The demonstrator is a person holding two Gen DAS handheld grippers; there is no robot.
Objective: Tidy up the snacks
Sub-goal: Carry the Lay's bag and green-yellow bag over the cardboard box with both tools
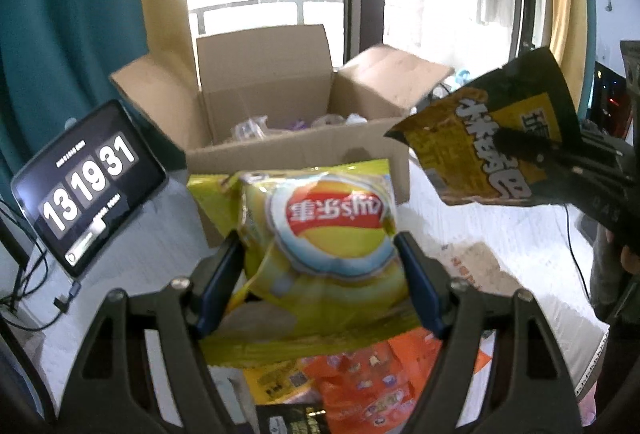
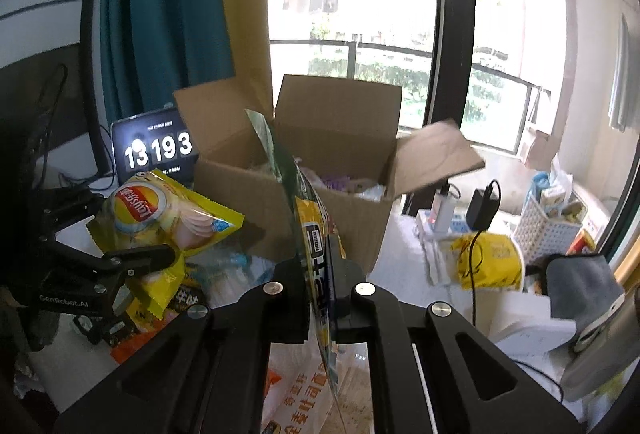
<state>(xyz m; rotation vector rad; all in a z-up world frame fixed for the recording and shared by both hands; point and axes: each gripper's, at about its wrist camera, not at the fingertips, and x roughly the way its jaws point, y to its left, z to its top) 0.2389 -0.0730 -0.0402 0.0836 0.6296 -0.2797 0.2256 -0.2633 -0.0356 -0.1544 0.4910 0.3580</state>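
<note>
The left gripper has its blue-padded fingers pressed against both sides of a puffy yellow-green chip bag, a glossy pillow pack with a red-and-white oval logo on its face and a crimped, saw-toothed seam along its edge; the bag hangs clear of the table, in front of the open cardboard box; seen from the right wrist camera, the same bag is tilted, its creased corner drooping below the black finger. The right gripper has its jaws closed together on a flat dark snack packet; this packet is thin, black and yellow with bold white characters, held edge-on and upright before the box; from the left wrist camera its printed face shows, crumpled. More packets, orange and yellow, lie on the white table below; a tablet showing clock digits stands left of the box.
</note>
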